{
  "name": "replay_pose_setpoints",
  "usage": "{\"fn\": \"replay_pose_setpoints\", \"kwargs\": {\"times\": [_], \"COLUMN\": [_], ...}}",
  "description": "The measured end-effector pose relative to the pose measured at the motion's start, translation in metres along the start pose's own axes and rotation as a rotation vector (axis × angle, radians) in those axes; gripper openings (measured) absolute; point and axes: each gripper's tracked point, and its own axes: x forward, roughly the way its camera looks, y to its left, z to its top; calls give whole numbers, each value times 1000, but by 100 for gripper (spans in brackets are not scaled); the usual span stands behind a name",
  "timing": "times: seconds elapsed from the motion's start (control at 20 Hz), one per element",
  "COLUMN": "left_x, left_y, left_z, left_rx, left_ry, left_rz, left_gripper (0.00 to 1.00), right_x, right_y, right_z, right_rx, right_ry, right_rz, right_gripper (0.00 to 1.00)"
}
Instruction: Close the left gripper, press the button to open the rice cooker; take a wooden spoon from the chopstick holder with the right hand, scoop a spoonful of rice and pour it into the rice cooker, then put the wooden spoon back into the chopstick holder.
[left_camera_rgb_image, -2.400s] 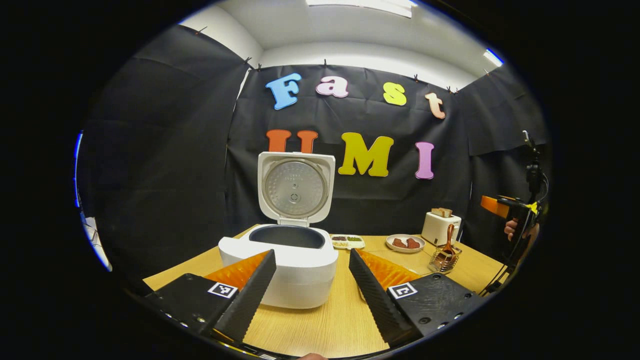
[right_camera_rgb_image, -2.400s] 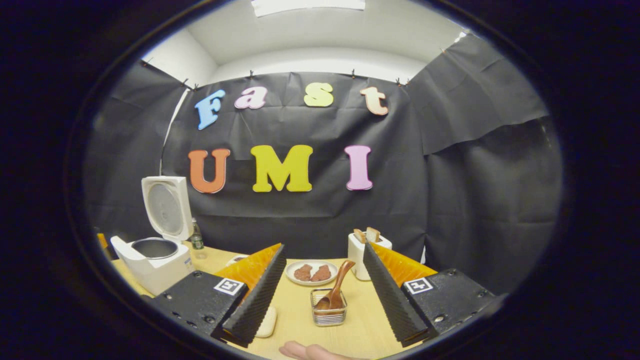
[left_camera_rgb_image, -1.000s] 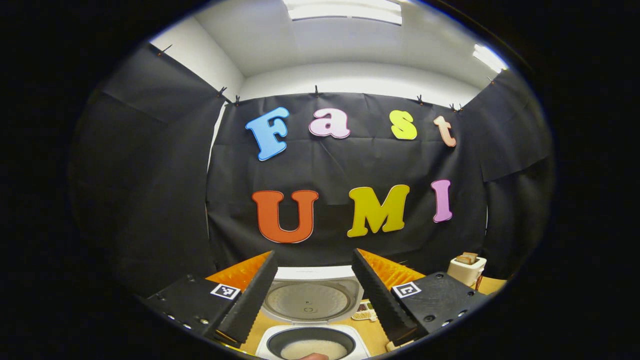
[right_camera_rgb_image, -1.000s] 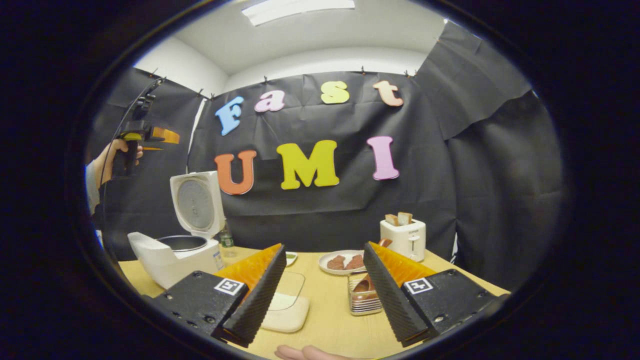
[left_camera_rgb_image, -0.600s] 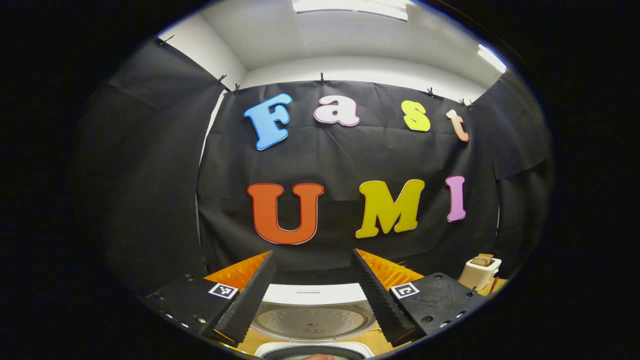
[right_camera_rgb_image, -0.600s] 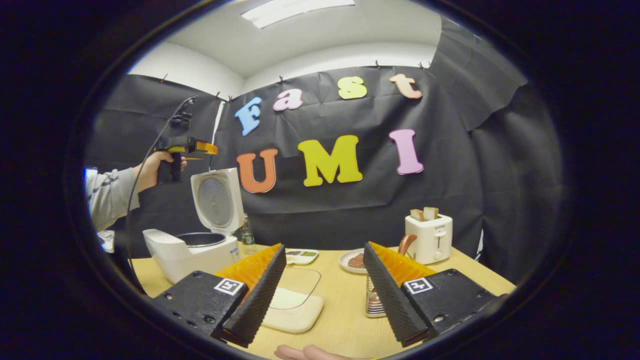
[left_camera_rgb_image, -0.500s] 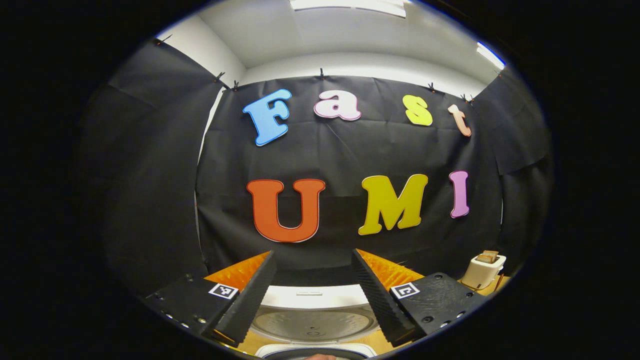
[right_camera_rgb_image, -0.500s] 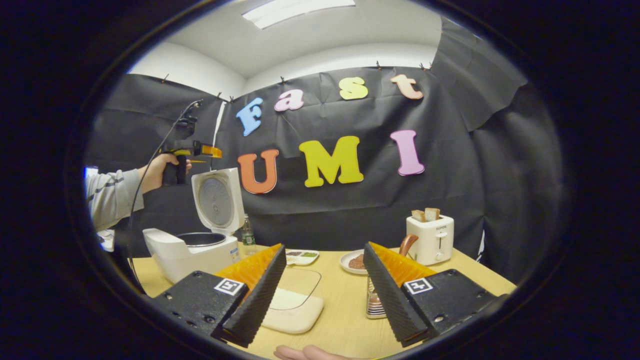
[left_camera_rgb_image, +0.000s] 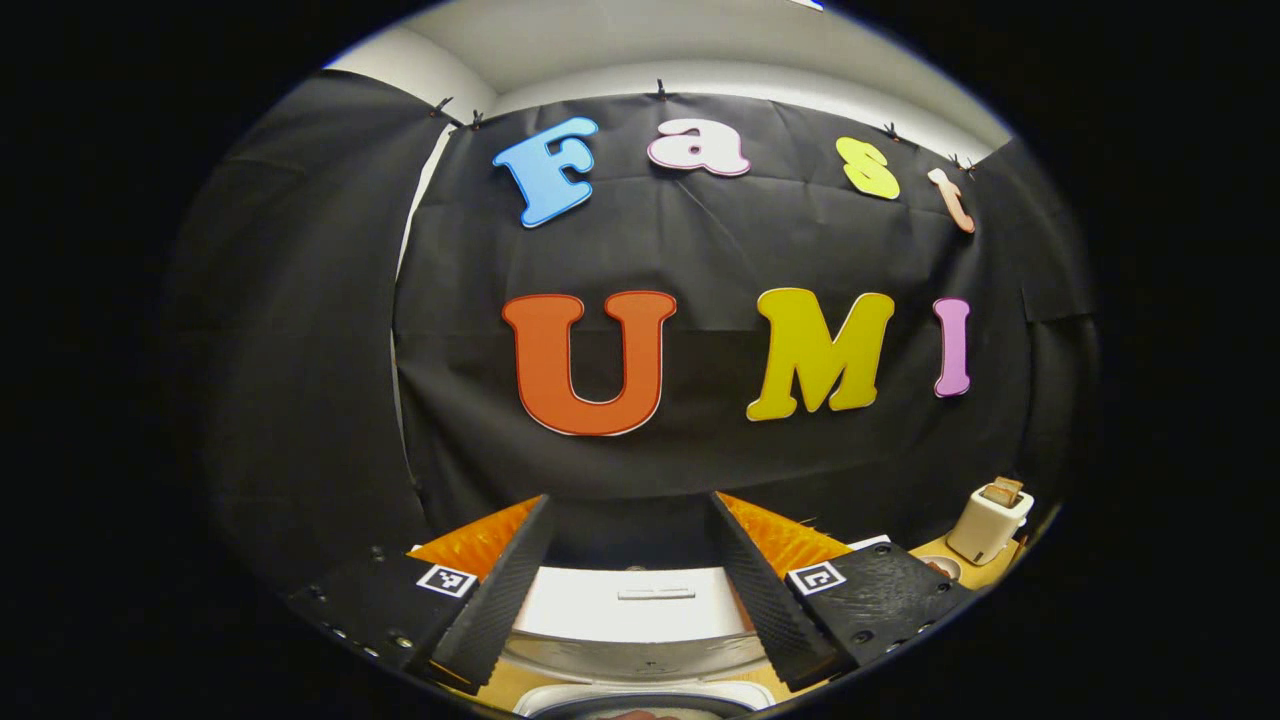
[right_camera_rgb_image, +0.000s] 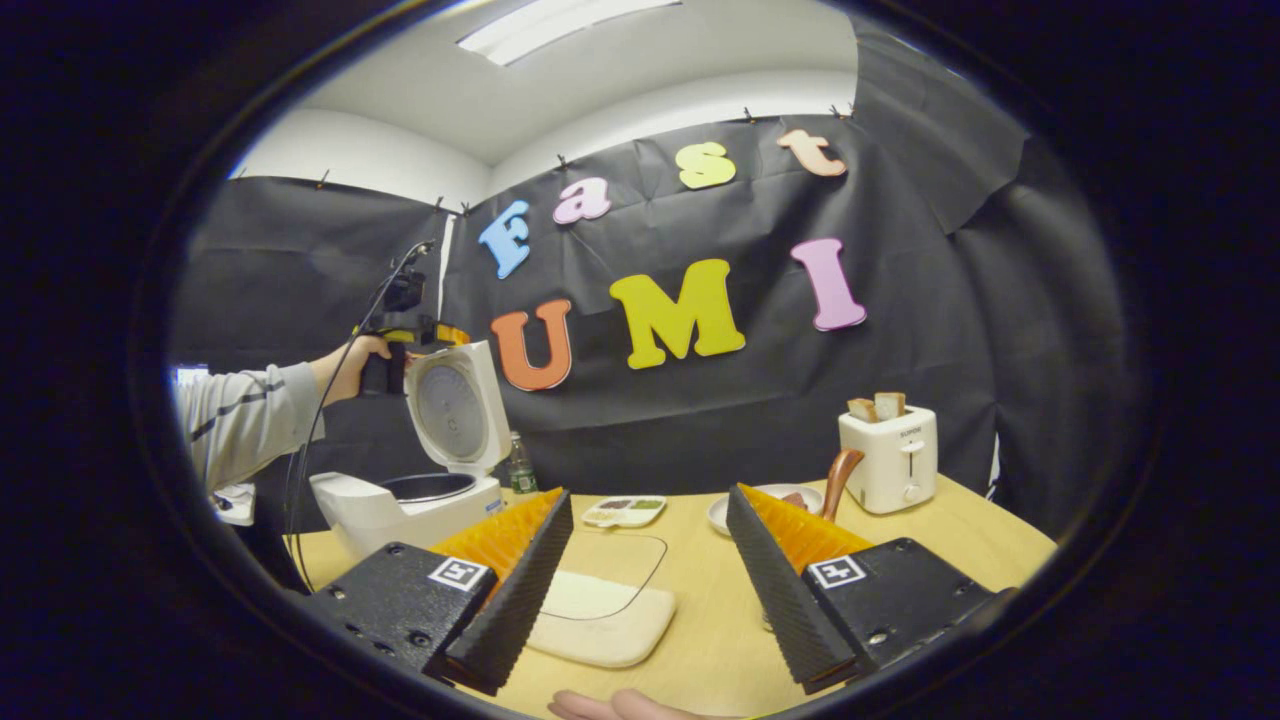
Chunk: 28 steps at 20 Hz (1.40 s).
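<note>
My left gripper (left_camera_rgb_image: 622, 575) sits at the raised cooker lid's (left_camera_rgb_image: 625, 605) top edge, jaws apart. My right gripper (right_camera_rgb_image: 645, 575), jaws apart, hangs over open bench (right_camera_rgb_image: 700, 620).

Black cloth walls (right_camera_rgb_image: 950, 330) are pinned up around the booth beneath a white ceiling (right_camera_rgb_image: 640, 75), where a long light panel (right_camera_rgb_image: 560, 18) is lit. A pale wooden table (right_camera_rgb_image: 705, 620) is seen below.
</note>
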Motion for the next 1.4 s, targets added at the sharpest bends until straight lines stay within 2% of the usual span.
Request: {"fn": "replay_pose_setpoints", "kwargs": {"times": [0.25,0.55,0.6,0.65,0.7,0.75,0.8,0.85,1.05,1.1,1.2,1.3,1.35,1.4], "left_x": [-24,-58,-65,-69,-74,-79,-84,-91,-117,-124,-136,-149,-156,-162], "left_y": [-2,-4,-8,-11,-10,-9,-10,-11,-14,-13,-11,-14,-17,-20], "left_z": [-4,-14,-15,-18,-21,-24,-26,-32,-48,-54,-67,-83,-88,-95], "left_rx": [-3,-5,-12,-2,0,-10,-8,-6,-32,-36,-38,-33,-31,-29], "left_ry": [36,52,53,59,67,83,95,114,161,174,206,235,248,269], "left_rz": [7,8,-7,-14,-18,-20,-24,-30,-75,-74,-71,-75,-83,-89], "left_gripper": [98,98,97,98,96,87,96,97,96,100,93,93,93,96], "right_x": [-10,-32,-36,-42,-47,-53,-59,-64,-83,-86,-90,-95,-99,-103], "right_y": [7,21,23,25,27,30,35,38,57,64,77,84,86,86], "right_z": [7,11,15,16,18,22,25,30,46,46,49,51,51,53], "right_rx": [-37,-59,-53,-49,-44,-41,-45,-57,-84,-81,-70,-70,-75,-79], "right_ry": [8,82,84,90,93,92,90,87,61,66,71,76,80,74], "right_rz": [-23,-71,-79,-89,-100,-103,-106,-110,-108,-100,-87,-85,-93,-104], "right_gripper": [100,100,96,100,100,100,95,100,100,100,100,100,95,100]}}
